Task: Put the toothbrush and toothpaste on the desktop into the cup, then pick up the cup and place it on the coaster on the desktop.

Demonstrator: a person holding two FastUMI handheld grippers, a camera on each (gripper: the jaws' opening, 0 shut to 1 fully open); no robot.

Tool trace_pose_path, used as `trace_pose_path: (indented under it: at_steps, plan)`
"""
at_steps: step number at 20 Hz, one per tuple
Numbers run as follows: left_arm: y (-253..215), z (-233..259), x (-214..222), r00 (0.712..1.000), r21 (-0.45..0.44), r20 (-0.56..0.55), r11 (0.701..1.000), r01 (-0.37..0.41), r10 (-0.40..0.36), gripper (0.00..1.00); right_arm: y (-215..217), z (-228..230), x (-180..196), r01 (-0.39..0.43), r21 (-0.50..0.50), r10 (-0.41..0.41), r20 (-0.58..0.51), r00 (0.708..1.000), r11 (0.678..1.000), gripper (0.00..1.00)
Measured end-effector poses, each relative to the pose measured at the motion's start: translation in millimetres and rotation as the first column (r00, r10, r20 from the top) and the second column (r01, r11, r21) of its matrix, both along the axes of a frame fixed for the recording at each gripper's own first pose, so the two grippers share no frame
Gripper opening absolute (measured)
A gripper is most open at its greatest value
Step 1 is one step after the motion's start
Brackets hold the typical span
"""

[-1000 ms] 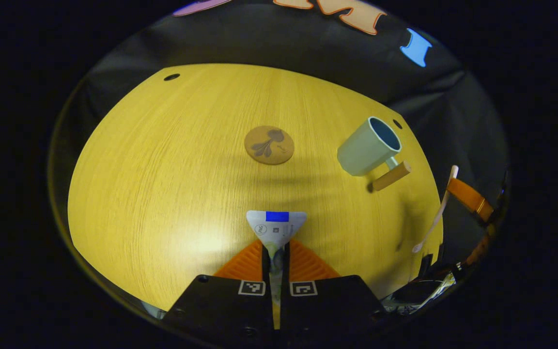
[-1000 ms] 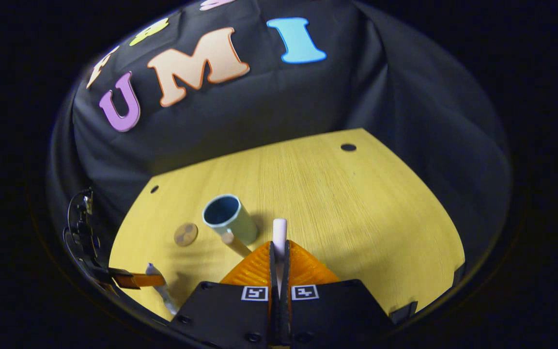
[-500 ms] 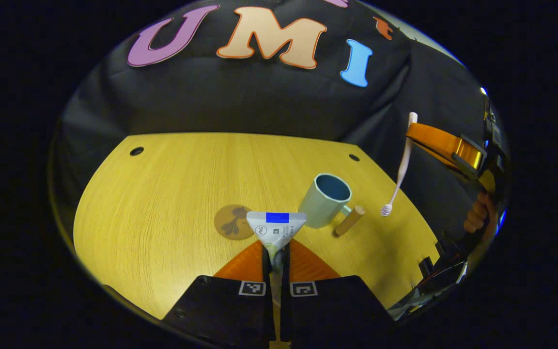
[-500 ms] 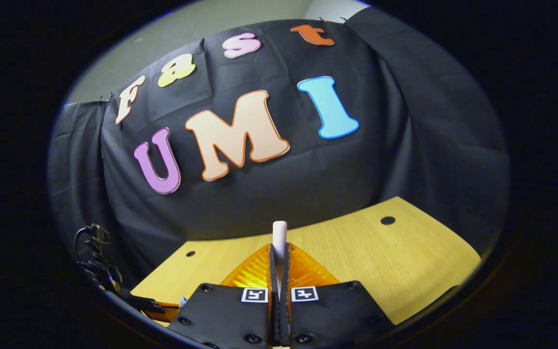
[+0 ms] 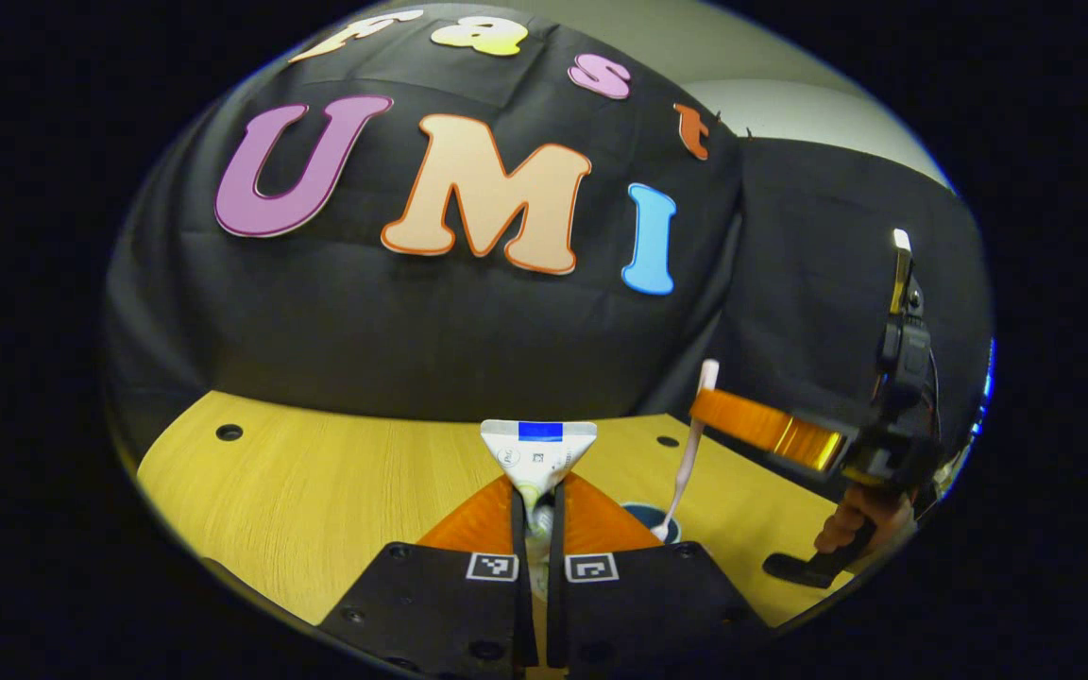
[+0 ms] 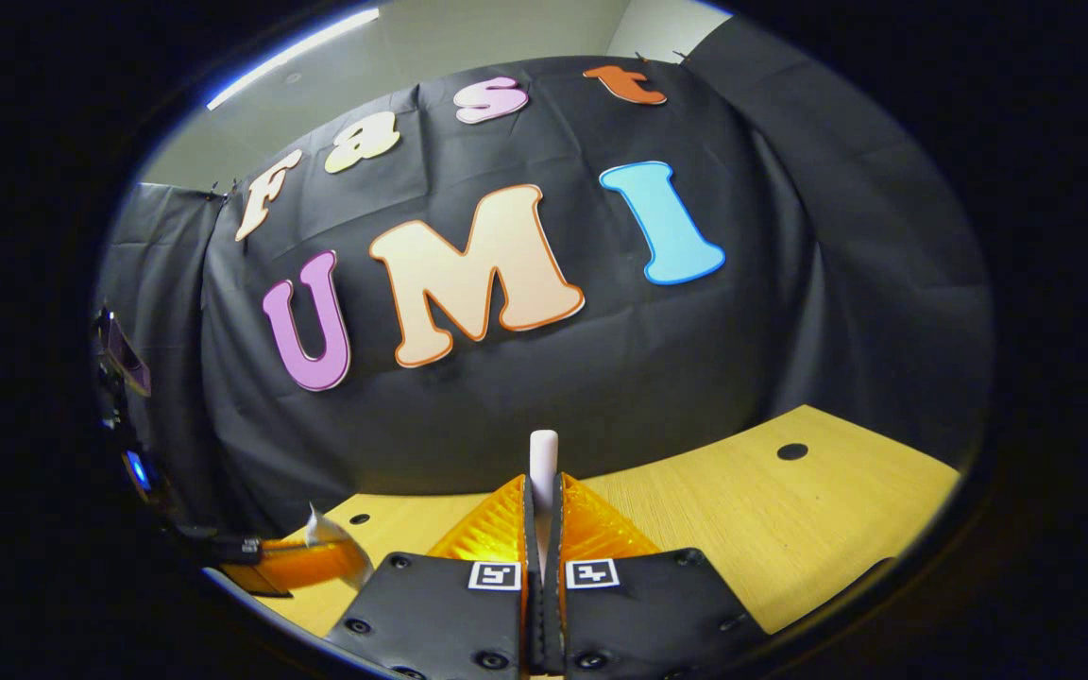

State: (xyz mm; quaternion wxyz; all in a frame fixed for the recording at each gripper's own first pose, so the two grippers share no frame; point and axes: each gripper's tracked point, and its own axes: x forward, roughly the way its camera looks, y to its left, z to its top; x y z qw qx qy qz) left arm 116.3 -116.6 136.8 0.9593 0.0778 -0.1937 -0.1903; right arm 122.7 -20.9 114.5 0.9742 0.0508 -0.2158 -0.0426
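Both grippers have tilted up since a second ago, so the yellow wood-grain tabletop (image 5: 317, 491) now sits low in each view. Left gripper (image 5: 536, 496) is clenched on the white crimped-end toothpaste tube (image 5: 537, 455). Right gripper (image 6: 544, 496) is clamped on the white plastic toothbrush (image 6: 544, 453); in the left gripper view its bristle end (image 5: 661, 531) hangs right over the pale blue cup (image 5: 654, 517), near the tabletop's right edge

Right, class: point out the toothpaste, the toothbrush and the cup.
toothpaste (image 5: 538, 451), left gripper view, flat crimped end of the tube.
toothbrush (image 5: 688, 463), left gripper view, middle of the handle.
cup (image 5: 648, 516), left gripper view, visible inside of the rim.
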Motion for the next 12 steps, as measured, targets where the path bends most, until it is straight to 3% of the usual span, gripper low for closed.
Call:
trace_pose_path:
  at_steps: [4, 5, 8, 12]
  plan:
    - [-22.9, 14.5, 10.3, 0.996, -0.02, 0.06, 0.998, 0.062, -0.06, 0.03, -1.1, -25.1, 9.1, -0.011, -0.008, 0.011, -0.045, 0.999, 1.0, 0.05]
    - [-29.3, 18.4, 14.6, 0.995, -0.02, 0.069, 0.997, 0.075, -0.074, 0.03, -2.6, -26.7, 9.8, -0.014, -0.003, 0.014, -0.05, 0.999, 1.0, 0.09]
    - [-51.3, 18.8, 19.9, 0.988, -0.022, 0.078, 0.99, 0.139, -0.137, 0.03, -10.6, -22.5, -1.8, 0.012, -0.002, -0.012, -0.019, 1.0, 1.0, 0.12]
    - [-68.4, 15.9, 26.6, 0.983, -0.009, 0.078, 0.986, 0.168, -0.167, 0.04, -30.0, -16.4, -29.0, 0.064, -0.002, -0.064, 0.002, 0.998, 0.998, 0.8]
